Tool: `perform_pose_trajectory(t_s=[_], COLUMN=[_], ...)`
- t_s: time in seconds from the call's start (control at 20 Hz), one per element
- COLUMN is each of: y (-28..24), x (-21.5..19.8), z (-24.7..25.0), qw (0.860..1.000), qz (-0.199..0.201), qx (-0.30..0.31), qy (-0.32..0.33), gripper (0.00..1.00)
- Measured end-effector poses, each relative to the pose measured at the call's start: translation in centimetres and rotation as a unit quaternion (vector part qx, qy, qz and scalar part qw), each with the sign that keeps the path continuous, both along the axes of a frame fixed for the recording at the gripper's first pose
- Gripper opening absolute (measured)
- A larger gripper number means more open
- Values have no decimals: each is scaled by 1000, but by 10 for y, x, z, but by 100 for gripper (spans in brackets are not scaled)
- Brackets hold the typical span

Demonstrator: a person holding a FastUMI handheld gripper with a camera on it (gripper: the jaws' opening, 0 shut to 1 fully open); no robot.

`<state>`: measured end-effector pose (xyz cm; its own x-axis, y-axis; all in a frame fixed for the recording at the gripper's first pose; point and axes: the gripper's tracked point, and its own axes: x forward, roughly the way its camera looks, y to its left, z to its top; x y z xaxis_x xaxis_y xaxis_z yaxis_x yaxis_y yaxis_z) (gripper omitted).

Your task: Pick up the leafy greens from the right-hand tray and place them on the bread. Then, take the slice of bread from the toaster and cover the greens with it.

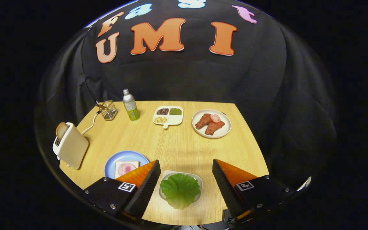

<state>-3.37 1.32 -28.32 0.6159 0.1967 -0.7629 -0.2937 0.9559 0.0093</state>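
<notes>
The leafy greens (pixel 180 190) lie on a small white tray (pixel 165 174) on the wooden table, seen between my two fingers. My gripper (pixel 186 171) is open and held above them, touching nothing. To the left, a blue plate (pixel 111 163) holds a slice of bread (pixel 126 168) with a pink round of meat on it; my left finger (pixel 145 183) covers part of it. Further left stands a white toaster (pixel 70 146) with a browned slice of bread (pixel 61 129) sticking out of its slot.
Along the back of the table stand a small clear holder (pixel 108 110), a green bottle (pixel 131 105), a white divided dish (pixel 168 115) of grains, and a white plate (pixel 224 130) with red meat pieces. The toaster's cord (pixel 90 126) runs toward the holder.
</notes>
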Motion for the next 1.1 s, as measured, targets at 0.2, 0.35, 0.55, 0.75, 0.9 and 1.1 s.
perform_pose_trajectory(t_s=[0.2, 0.35, 0.55, 0.75, 0.9, 1.1], y=[7, 7, 2, 5, 7, 10], x=[-15, -30, -46, -50, -49, -50], z=[-40, -74, -113, -141, -159, -176], qw=[997, 991, 981, 974, 969, 964], qz=[18, 34, 45, 44, 42, 44], qx=[-10, -28, -51, -54, -65, -78], qy=[74, 128, 182, 217, 234, 249], gripper=[98, 94, 91, 91, 91, 90])
